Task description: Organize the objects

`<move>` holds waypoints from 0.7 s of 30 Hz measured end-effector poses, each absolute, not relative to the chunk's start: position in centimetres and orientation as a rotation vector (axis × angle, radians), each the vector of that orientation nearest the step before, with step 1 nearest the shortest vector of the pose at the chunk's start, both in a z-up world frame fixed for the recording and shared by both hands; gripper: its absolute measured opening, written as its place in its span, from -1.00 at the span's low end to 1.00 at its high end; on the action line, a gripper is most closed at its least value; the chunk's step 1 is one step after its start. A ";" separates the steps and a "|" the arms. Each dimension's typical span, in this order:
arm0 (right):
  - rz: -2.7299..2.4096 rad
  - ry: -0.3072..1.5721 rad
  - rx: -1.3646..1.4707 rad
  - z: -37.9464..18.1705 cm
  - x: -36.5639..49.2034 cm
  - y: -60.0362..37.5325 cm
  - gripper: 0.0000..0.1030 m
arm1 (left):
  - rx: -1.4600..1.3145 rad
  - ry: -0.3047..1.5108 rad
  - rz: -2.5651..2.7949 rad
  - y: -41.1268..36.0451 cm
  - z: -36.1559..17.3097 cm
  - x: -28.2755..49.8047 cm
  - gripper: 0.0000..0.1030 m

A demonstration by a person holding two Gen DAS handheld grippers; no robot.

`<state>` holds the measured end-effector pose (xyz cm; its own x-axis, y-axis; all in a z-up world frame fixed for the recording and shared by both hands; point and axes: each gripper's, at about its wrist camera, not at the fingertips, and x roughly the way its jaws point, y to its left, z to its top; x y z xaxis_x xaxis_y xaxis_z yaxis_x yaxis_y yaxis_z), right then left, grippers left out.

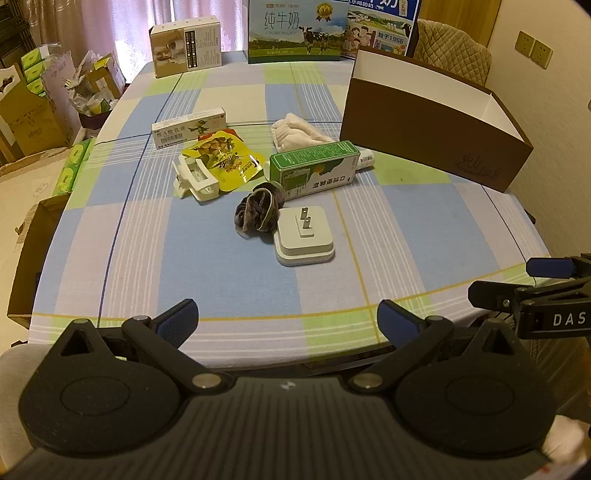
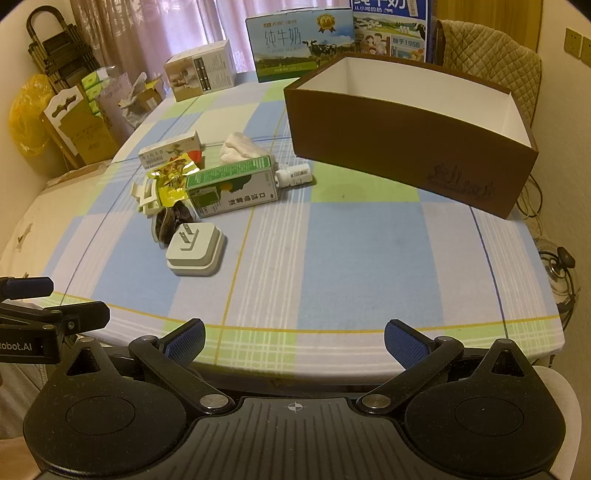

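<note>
Both the left gripper (image 1: 288, 317) and right gripper (image 2: 294, 338) gape empty; nearest the brown box (image 2: 406, 144), the plug adapter (image 2: 195, 251) looks rigid, light, best pinched across its flat sides.

Probably a home dining room: checked tablecloth (image 1: 207, 258), curtains (image 2: 147, 33), padded chair (image 2: 491, 62).

Dim, warm yellow indoor light; daylight glows thru pink curtains (image 1: 122, 33) at back; soft shadows under items; strong fisheye bending w/ dark vignetted corners; focus fairly sharp.
</note>
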<state>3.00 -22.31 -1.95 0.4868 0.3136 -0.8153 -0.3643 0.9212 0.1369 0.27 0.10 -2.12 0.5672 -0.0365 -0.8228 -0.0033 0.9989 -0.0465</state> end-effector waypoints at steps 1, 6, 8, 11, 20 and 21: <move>0.412 0.980 -0.057 -2.0 3.0 -22.3 0.96 | -0.045 0.968 -0.020 0.1 -2.1 0.3 0.98; 0.414 0.981 -0.058 -1.9 3.0 -22.3 0.96 | -0.045 0.969 -0.021 0.1 -2.1 0.3 0.98; 0.414 0.981 -0.058 -1.9 3.0 -22.3 0.96 | -0.044 0.969 -0.021 0.0 -2.1 0.4 0.98; 0.414 0.982 -0.059 -2.0 3.0 -22.3 0.96 | -0.044 0.970 -0.020 0.0 -2.1 0.4 0.98; 0.419 0.982 -0.065 -1.9 3.1 -22.2 0.96 | -0.044 0.970 -0.021 -0.1 -2.1 0.4 0.98; 0.419 0.982 -0.064 -1.9 3.1 -22.3 0.96 | -0.044 0.971 -0.021 -0.1 -2.1 0.4 0.98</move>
